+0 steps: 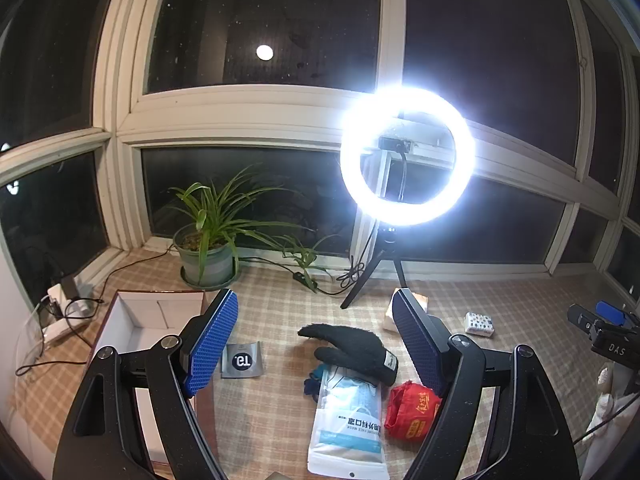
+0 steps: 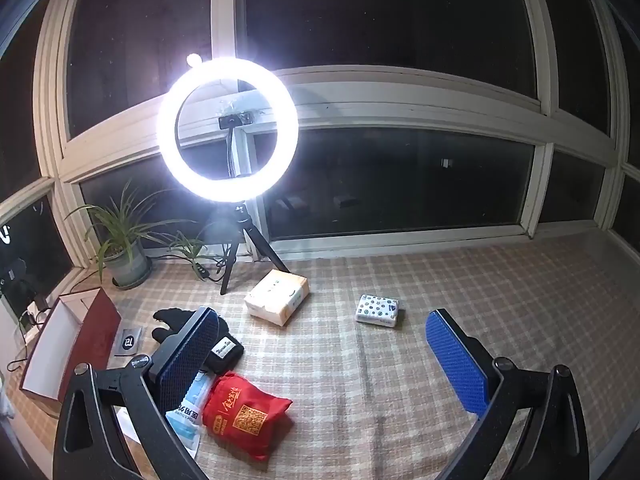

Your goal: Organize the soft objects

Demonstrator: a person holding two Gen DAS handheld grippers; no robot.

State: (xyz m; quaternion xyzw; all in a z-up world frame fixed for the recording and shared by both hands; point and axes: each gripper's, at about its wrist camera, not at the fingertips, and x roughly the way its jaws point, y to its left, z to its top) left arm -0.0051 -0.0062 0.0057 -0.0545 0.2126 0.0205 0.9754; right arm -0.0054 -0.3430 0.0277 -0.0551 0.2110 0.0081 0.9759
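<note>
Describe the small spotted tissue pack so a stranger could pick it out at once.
Start at the ring light on its tripod by the window, then look down and right across the checked cloth. Beyond the larger white and orange tissue pack lies the small pack, alone on bare cloth. It alone is white with dark dots all over.
</note>
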